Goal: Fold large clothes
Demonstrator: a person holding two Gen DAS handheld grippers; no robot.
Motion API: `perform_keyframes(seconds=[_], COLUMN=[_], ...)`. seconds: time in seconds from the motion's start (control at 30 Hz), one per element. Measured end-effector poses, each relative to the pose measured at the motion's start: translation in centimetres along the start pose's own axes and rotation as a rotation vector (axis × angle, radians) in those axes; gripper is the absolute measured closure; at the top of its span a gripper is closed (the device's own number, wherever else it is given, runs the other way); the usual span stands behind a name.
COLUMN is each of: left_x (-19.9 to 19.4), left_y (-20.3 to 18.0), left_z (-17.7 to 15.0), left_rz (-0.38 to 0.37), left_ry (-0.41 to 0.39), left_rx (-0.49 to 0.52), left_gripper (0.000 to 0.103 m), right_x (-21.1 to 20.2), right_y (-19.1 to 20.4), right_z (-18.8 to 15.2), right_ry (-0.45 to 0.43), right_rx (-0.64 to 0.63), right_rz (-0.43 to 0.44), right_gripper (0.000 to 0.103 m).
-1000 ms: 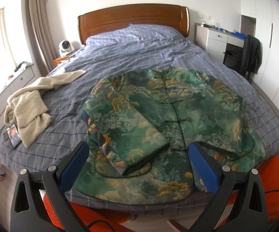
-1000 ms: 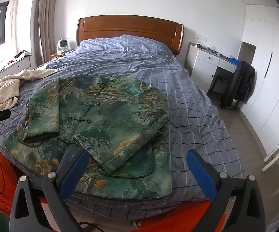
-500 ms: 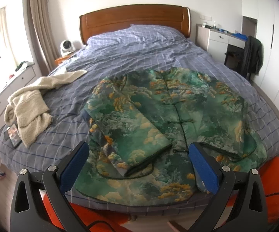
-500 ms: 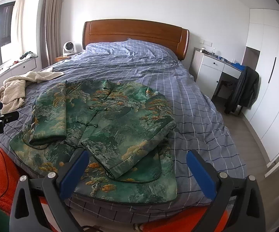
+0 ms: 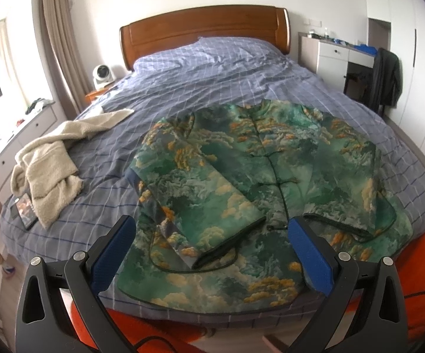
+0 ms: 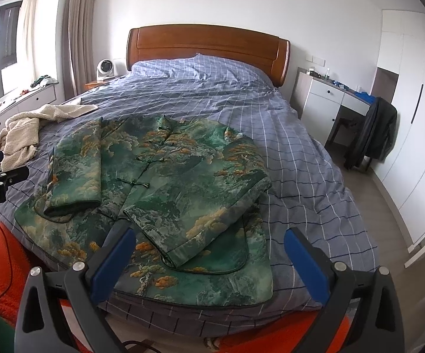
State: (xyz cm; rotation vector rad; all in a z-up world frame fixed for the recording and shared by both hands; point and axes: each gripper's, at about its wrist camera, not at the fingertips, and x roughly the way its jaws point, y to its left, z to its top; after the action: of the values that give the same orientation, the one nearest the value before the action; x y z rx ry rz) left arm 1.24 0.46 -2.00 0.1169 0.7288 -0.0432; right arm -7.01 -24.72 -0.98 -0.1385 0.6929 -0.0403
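A green jacket with an orange cloud print lies face up on the foot of the bed, both sleeves folded in over its front. It also shows in the right wrist view. My left gripper is open and empty, held above the jacket's near hem by the left sleeve cuff. My right gripper is open and empty, above the hem by the right sleeve cuff. Neither gripper touches the cloth.
The bed has a blue checked cover and a wooden headboard. A cream fleece garment and a tablet lie on the bed's left side. A white desk and a chair draped with a dark coat stand on the right.
Both grippers have drawn back and risen a little from the bed, so the jacket sits further off in both views. The jacket itself has not moved.
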Motion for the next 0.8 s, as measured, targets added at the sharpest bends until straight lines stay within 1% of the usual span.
perform_keyframes(seconds=[0.1, 0.33, 0.47, 0.6, 0.7, 0.8], left_x=[0.10, 0.05, -0.24, -0.19, -0.04, -0.26], left_y=[0.01, 0.24, 0.37, 0.53, 0.59, 0.58], left_z=[-0.04, -0.19, -0.15, -0.22, -0.29, -0.26], left_rz=[0.000, 0.006, 0.011, 0.019, 0.018, 0.014], left_ry=[-0.006, -0.004, -0.010, -0.009, -0.001, -0.009], left_rx=[0.000, -0.003, -0.001, -0.003, -0.007, -0.006], left_gripper=[0.000, 0.000, 0.000, 0.000, 0.000, 0.000], right_x=[-0.08, -0.13, -0.44, -0.38, -0.07, -0.04], right_y=[-0.06, 0.25, 0.35, 0.48, 0.43, 0.44], right_z=[0.02, -0.01, 0.02, -0.20, -0.31, -0.22], right_ry=[-0.006, 0.011, -0.004, 0.004, 0.035, 0.037], right_rx=[0.002, -0.017, -0.020, -0.021, -0.014, -0.006], right_rz=[-0.002, 0.010, 0.011, 0.032, 0.075, 0.091], right_gripper=[0.001, 0.001, 0.001, 0.001, 0.001, 0.001])
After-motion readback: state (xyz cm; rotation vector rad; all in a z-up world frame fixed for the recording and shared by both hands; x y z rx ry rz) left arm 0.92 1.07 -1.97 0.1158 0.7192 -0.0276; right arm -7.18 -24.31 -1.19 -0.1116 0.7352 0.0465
